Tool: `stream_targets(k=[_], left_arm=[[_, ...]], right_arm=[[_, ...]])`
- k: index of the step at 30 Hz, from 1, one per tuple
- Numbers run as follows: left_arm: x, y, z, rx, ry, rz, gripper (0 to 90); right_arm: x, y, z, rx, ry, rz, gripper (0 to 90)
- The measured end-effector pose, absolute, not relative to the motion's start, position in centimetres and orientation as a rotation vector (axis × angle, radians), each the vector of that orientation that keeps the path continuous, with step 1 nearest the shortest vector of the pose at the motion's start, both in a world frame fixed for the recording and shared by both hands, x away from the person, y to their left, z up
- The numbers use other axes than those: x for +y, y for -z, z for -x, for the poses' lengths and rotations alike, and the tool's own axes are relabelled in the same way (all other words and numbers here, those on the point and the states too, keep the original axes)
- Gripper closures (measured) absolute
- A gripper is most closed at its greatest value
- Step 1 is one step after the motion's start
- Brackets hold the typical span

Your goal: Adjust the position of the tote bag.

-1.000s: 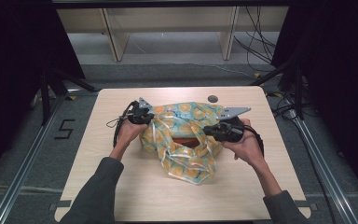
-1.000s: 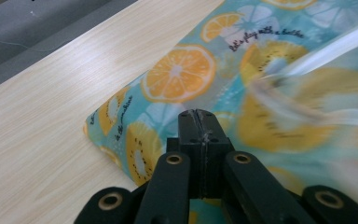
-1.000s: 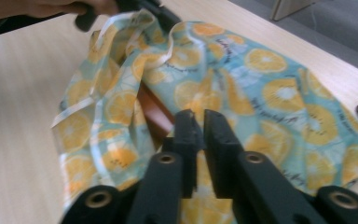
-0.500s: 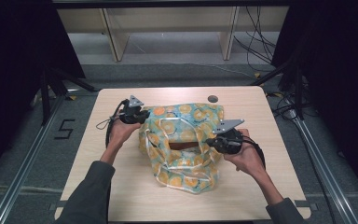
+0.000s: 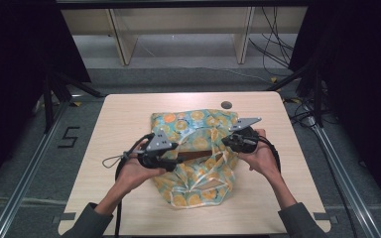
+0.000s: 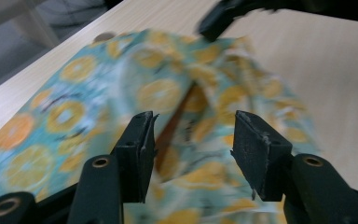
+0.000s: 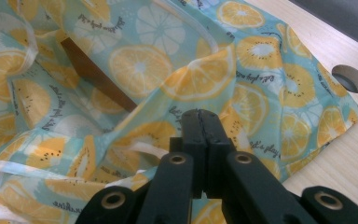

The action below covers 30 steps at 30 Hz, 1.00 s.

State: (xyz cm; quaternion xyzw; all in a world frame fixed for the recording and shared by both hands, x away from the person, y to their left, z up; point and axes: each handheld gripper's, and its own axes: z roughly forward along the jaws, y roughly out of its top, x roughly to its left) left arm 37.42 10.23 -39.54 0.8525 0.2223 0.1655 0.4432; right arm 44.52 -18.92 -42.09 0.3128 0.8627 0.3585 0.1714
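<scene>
High view: the turquoise orange-slice-printed plastic bag (image 5: pixel 198 148) is pinched at its right edge by the closed right gripper (image 5: pixel 230 140); the left gripper (image 5: pixel 174 162), jaws just opened and holding nothing, is poised over its left side.

bag (image 5: pixel 193 144) mid-table (image 5: pixel 129 114); left gripper (image 5: pixel 174 161) at its left; right gripper (image 5: pixel 226 141) at right

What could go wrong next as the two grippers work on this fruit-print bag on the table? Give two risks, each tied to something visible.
1. The left gripper has just been opening and nothing sits between its jaws, so the bag hangs from one grip and its opening may sag shut over the brown thing inside.
2. The right gripper looks shut on a thin fold of the bag's edge; a pull could slip it free or tear the film.
</scene>
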Motion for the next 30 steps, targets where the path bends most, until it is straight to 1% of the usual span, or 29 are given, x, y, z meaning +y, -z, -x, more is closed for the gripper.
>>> stream_targets(k=[2, 3, 4, 7, 9, 10, 11, 13, 14, 17, 19, 21, 25, 26, 28, 30], left_arm=[[9.9, 39.4, -36.9, 0.536, -0.409, -2.104, 48.4], [9.5, 39.1, -36.4, 0.492, -0.393, -2.134, 48.8], [9.3, 39.4, -36.3, 0.490, -0.390, -2.141, 48.8], [8.7, 41.3, -36.6, 0.479, -0.359, -2.232, 47.3], [8.4, 43.0, -37.1, 0.514, -0.322, -2.263, 44.3], [8.4, 43.0, -37.1, 0.514, -0.322, -2.263, 42.6], [8.4, 44.3, -37.8, 0.570, -0.326, -2.291, 40.8], [8.5, 44.7, -38.2, 0.576, -0.350, -2.312, 38.3], [8.5, 45.4, -38.6, 0.614, -0.355, -2.319, 36.8], [8.4, 46.1, -38.9, 0.614, -0.347, -2.357, 36.7], [8.4, 46.3, -39.0, 0.601, -0.341, -2.372, 36.7], [8.2, 46.6, -38.8, 0.580, -0.288, -2.404, 33.7], [7.7, 46.3, -38.0, 0.545, -0.278, -2.390, 31.8], [7.5, 45.9, -37.6, 0.531, -0.298, -2.375, 32.1], [7.4, 45.7, -37.4, 0.528, -0.295, -2.366, 32.5], [7.0, 45.3, -36.5, 0.483, -0.288, -2.349, 33.6]], right_arm=[[-18.9, 42.2, -44.6, 2.431, -1.043, -0.885, 90.0], [-18.9, 42.1, -44.6, 2.452, -1.033, -0.897, 90.0], [-19.0, 42.0, -44.6, 2.468, -1.015, -0.881, 90.0], [-18.9, 42.1, -44.6, 2.457, -1.028, -0.887, 90.0], [-18.9, 42.1, -44.5, 2.465, -1.035, -0.894, 90.0], [-18.9, 42.1, -44.5, 2.465, -1.035, -0.894, 90.0], [-18.9, 42.1, -44.6, 2.462, -1.031, -0.877, 90.0], [-18.9, 42.1, -44.5, 2.467, -1.033, -0.874, 90.0], [-18.8, 42.0, -44.5, 2.495, -1.018, -0.894, 90.0], [-18.7, 42.3, -44.6, 2.483, -1.031, -0.878, 90.0], [-18.7, 42.2, -44.5, 2.512, -1.018, -0.873, 90.0], [-18.7, 42.2, -44.5, 2.508, -1.020, -0.874, 90.0], [-18.7, 42.3, -44.5, 2.483, -1.031, -0.881, 90.0], [-18.6, 42.3, -44.6, 2.493, -1.030, -0.880, 90.0], [-18.6, 42.4, -44.6, 2.489, -1.025, -0.879, 90.0], [-18.7, 42.4, -44.6, 2.492, -1.029, -0.885, 90.0]])
